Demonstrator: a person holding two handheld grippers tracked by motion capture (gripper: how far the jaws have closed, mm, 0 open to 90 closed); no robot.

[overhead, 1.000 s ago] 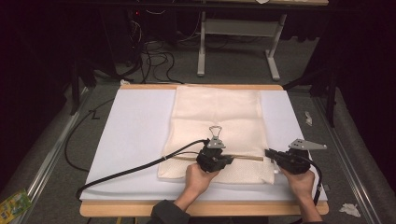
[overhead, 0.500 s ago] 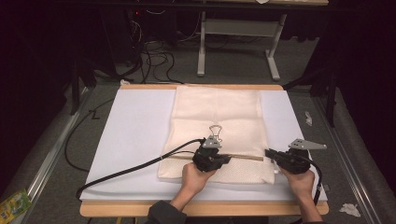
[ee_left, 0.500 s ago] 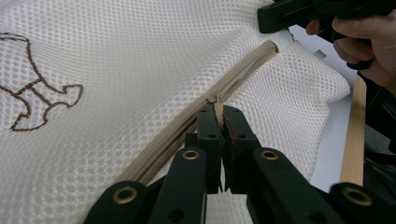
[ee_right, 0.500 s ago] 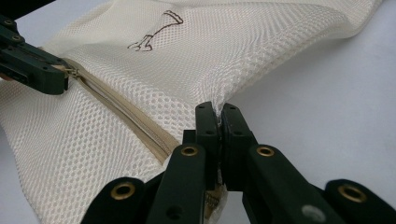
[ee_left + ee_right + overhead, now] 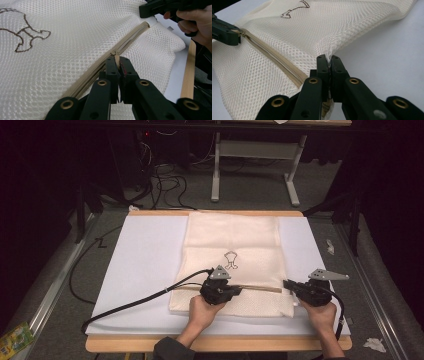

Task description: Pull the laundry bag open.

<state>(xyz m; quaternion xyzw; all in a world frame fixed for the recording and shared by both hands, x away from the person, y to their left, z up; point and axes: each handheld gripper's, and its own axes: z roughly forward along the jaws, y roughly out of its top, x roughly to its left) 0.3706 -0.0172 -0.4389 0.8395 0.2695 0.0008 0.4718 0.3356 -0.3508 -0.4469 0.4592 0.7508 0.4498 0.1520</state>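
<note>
Table (image 5: 150, 342) of pale wood fills the lower middle of the high view, and a white rectangular pad (image 5: 145, 265) covers nearly all of its top. On the pad, centre to right of centre, lies a cream mesh laundry bag (image 5: 232, 237), flat, with a small brown outline figure (image 5: 231, 260) stitched at its middle. A beige zipper (image 5: 262, 289) runs across the bag's lower part, just above its near edge.

The left gripper (image 5: 239, 290) sits on the bag at lower centre of the high view, its black jaws pointing right along the zipper. In the left gripper view the jaws are pressed together at centre frame on the small beige zipper pull tab (image 5: 116, 59), with the zipper stretching away to the upper right. The right gripper (image 5: 286, 284) sits at the bag's right end, lower right of the high view, pointing left toward the other one. In the right gripper view (image 5: 329, 60) its jaws are clamped together on the bag's mesh edge at centre frame, just right of the zipper's end; the mesh puckers where it is pinched. A black cable (image 5: 135, 302) trails from the left gripper to the lower left.
</note>
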